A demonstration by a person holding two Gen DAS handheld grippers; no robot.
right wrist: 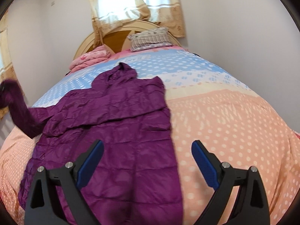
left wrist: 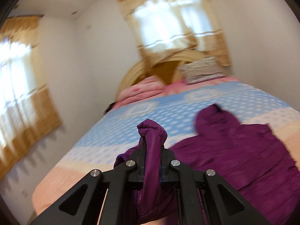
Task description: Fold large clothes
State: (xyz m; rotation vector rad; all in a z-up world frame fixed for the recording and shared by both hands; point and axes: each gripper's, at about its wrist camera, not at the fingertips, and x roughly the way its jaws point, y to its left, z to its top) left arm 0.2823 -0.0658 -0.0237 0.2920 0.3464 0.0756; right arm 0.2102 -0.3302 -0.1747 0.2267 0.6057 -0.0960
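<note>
A purple quilted hooded jacket lies spread on the bed, hood toward the headboard; it also shows in the left wrist view. Its right half is folded in over the body. My left gripper is shut on the jacket's left sleeve and holds it lifted above the bed; that raised sleeve shows at the left edge of the right wrist view. My right gripper is open and empty, hovering above the jacket's lower right edge.
The bed has a dotted peach and blue cover. A pink folded quilt and a patterned pillow lie by the wooden headboard. Curtained windows are behind and to the left. A white wall is close on the left.
</note>
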